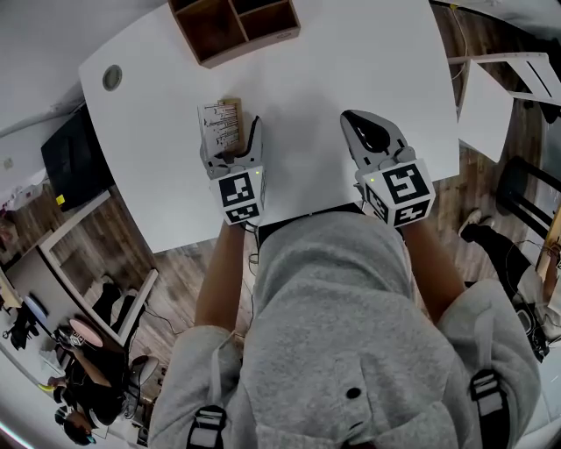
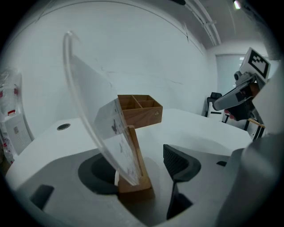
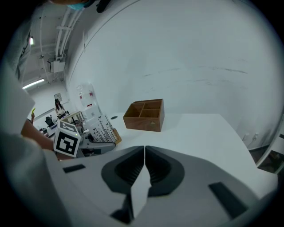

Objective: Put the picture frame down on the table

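The picture frame (image 1: 221,125), a clear acrylic sheet with a printed card in a small wooden base, stands tilted on the white table (image 1: 351,70). In the left gripper view the picture frame (image 2: 129,177) sits between the jaws of my left gripper (image 2: 137,166), close to the left jaw, with a gap to the right finger (image 2: 177,162). My left gripper (image 1: 230,138) is open around it. My right gripper (image 1: 368,131) hovers over bare table to the right, shut and empty. In its own view my right gripper (image 3: 144,153) has its pads pressed together, and the frame (image 3: 101,128) shows at left.
A wooden divided organiser box (image 1: 235,26) stands at the table's far edge, beyond the frame (image 2: 140,108) (image 3: 144,115). A round cable hole (image 1: 112,77) lies at the far left corner. A second white table (image 1: 486,105) stands to the right, across a gap.
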